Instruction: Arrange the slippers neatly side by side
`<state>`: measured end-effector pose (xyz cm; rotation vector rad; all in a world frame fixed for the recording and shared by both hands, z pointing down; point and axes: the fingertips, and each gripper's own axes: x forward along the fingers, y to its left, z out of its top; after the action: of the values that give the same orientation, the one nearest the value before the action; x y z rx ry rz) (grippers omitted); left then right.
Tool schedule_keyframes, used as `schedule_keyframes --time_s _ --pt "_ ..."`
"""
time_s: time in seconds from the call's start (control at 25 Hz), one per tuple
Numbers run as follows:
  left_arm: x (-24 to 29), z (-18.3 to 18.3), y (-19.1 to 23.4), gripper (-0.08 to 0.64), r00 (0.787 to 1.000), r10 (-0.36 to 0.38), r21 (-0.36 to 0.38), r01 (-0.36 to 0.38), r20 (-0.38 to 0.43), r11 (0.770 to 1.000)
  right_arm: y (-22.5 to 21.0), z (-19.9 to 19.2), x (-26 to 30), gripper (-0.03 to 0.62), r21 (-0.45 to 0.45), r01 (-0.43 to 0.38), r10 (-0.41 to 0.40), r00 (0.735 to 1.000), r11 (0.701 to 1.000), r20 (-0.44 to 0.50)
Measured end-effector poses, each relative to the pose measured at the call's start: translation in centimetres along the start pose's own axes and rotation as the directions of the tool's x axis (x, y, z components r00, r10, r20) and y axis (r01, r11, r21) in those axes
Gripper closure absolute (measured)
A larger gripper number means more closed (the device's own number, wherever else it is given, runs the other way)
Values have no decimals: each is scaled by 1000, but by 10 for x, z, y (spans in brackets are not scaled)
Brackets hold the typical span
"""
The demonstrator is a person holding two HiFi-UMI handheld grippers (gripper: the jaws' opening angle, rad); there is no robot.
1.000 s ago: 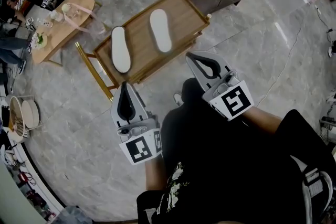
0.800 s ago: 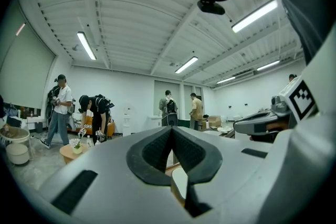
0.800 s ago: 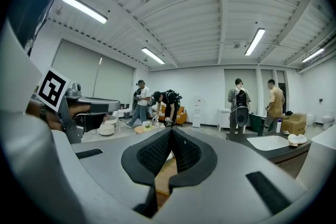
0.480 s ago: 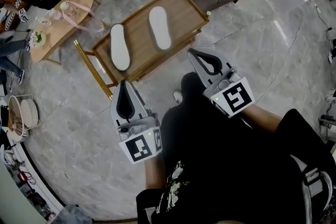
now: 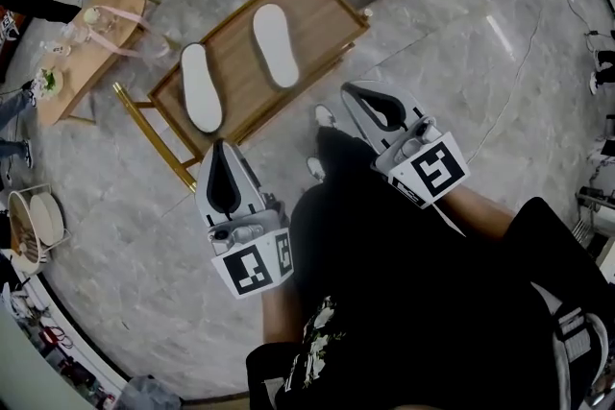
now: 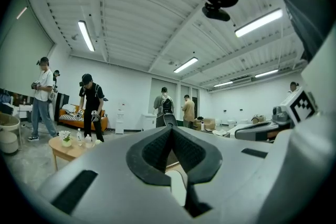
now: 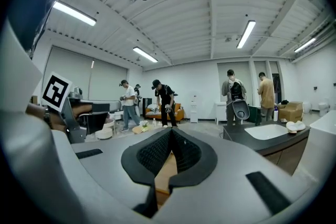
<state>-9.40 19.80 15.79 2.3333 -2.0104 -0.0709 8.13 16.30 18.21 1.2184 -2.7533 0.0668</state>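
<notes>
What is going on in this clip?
A person stands over a wooden tray table on gold legs, a grey two-jaw tool in each hand. Two white slippers lie on it, set apart and angled differently: one nearer the left tool, the other further away. The left tool and the right tool are both shut and empty, and neither touches a slipper.

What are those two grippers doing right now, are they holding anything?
Left gripper: closed, holding nothing.
Right gripper: closed, holding nothing.
</notes>
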Motion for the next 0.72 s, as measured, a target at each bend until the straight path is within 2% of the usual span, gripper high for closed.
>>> schedule_keyframes --time_s 0.2,0.4,0.72 --pt "17 -16 19 561 997 19 11 -19 -77 1000 -15 -12 41 600 6 -1 1 1000 1000 -27" --pt "45 -30 29 561 988 11 27 -7 -156 1000 -34 -26 71 600 103 -21 26 998 995 -54" --pt "105 -43 38 561 978 -21 45 31 -207 999 -67 -38 115 600 95 -31 40 994 995 -103"
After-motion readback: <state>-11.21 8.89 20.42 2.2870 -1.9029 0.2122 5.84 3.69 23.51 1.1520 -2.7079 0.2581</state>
